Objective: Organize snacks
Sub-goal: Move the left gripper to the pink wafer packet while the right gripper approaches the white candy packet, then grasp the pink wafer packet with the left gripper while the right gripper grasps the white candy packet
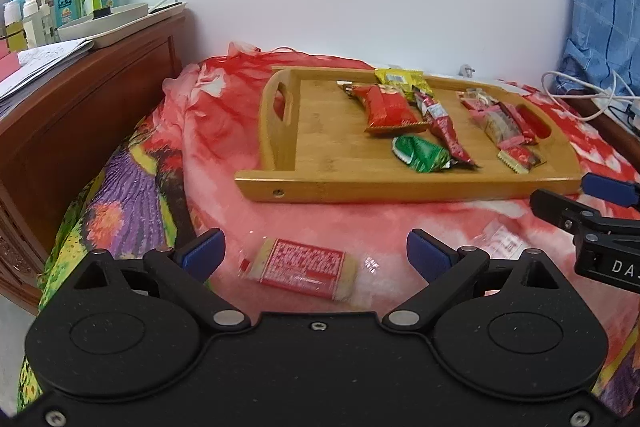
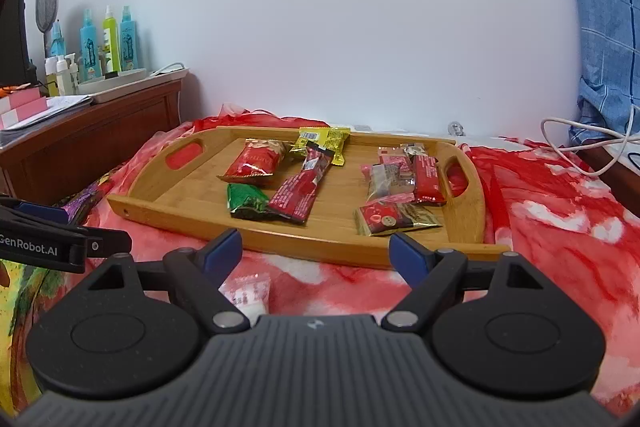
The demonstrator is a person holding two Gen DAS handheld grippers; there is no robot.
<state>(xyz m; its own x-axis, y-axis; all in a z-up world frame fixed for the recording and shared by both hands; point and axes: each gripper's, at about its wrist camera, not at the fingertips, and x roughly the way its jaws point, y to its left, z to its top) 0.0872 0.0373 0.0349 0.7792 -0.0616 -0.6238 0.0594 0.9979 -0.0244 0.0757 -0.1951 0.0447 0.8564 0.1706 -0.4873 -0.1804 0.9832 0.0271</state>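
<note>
Red bedspread carries a wrapped bar between the left tool's spread, empty jaws; lowering squarely before clenching should secure it for the tray ahead.

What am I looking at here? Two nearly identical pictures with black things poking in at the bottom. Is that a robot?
No robot: a person holds a hand tool with a two-finger claw in each hand, and each tool carries a wide-angle camera looking along its fingers. One picture is from the left claw, the other from the right claw; each also glimpses the other at its edge. Both claws are open and hold nothing. On the red blanket sits a wooden tray with several snack packets. One red-and-white snack bar lies loose on the blanket in front of the left claw, probably next for the tray.
</note>
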